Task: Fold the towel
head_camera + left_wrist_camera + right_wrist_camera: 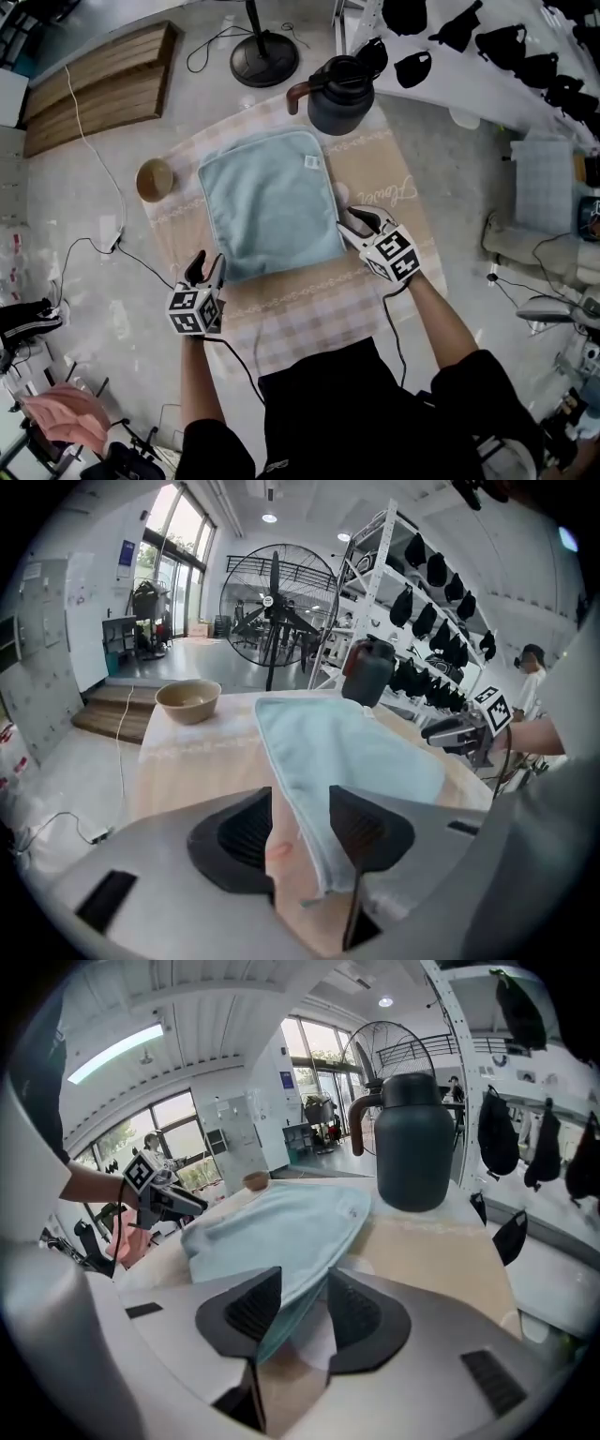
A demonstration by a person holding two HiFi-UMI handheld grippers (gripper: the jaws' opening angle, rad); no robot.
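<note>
**Left gripper** [300,829]: my jaws stand apart. The near-left corner of the towel [267,202] lies between them, against one pad but not pinched.

**Right gripper** [305,1309]: my jaws are likewise apart, straddling the towel's near-right corner.

I judge both are set at the near corners so that closing would take that edge evenly and carry it toward the tabletop's far edge for a fold.

**Towel:** one, pale blue, lying flat at the middle of the tabletop on one checked cloth [394,178].

**Outward:** one dark jug [339,94] stands at the far edge, just beyond the towel. One bowl [155,178] sits by the left edge. Neither obstructs the fold.

Two grippers in all.
</note>
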